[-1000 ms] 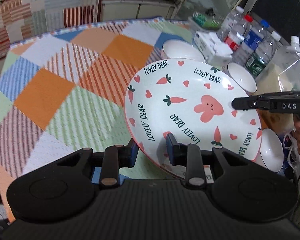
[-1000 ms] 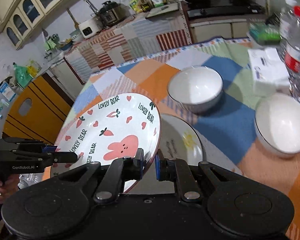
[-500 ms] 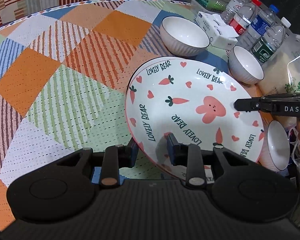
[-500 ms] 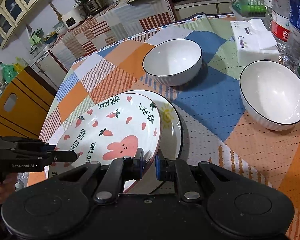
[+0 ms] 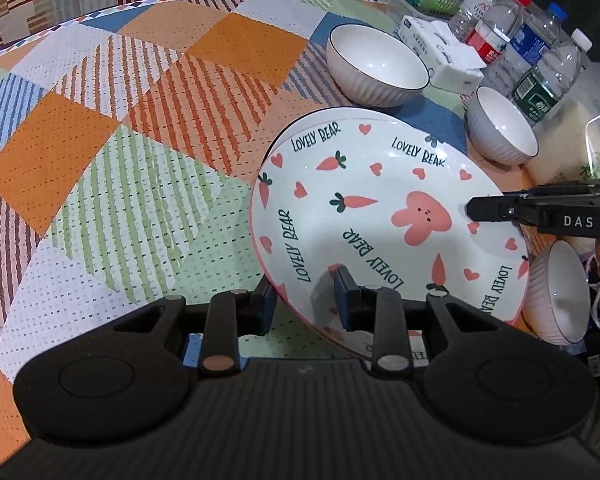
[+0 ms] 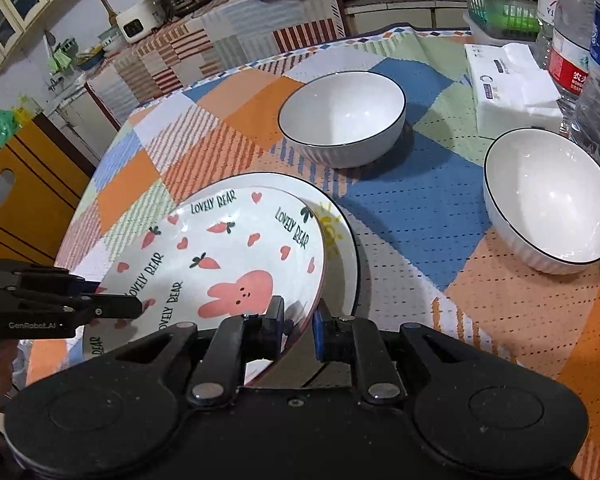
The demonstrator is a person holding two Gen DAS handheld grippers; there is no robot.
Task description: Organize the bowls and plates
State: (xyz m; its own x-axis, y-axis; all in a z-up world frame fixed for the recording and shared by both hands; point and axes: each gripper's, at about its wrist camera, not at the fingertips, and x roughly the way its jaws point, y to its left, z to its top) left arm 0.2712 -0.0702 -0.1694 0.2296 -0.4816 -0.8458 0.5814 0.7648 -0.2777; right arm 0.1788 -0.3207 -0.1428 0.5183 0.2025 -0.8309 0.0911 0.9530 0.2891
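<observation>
The round bench (image 5: 100,168) under its orange, green and blue checked cloth is cut off at its near edge by both claw bodies. On it a white black-rimmed plate with a sun drawing (image 6: 340,240) lies mostly hidden beneath the white rabbit-and-carrot plate (image 5: 380,208), which sits tilted just over it. The left claw (image 5: 306,300) pinches this upper plate's near-left rim, pointing steeply down. The right claw (image 6: 298,330) straddles the opposite rim, its jaws opening. Three white ribbed bowls: far (image 6: 342,118), right (image 6: 550,200), and one half hidden (image 5: 560,292).
</observation>
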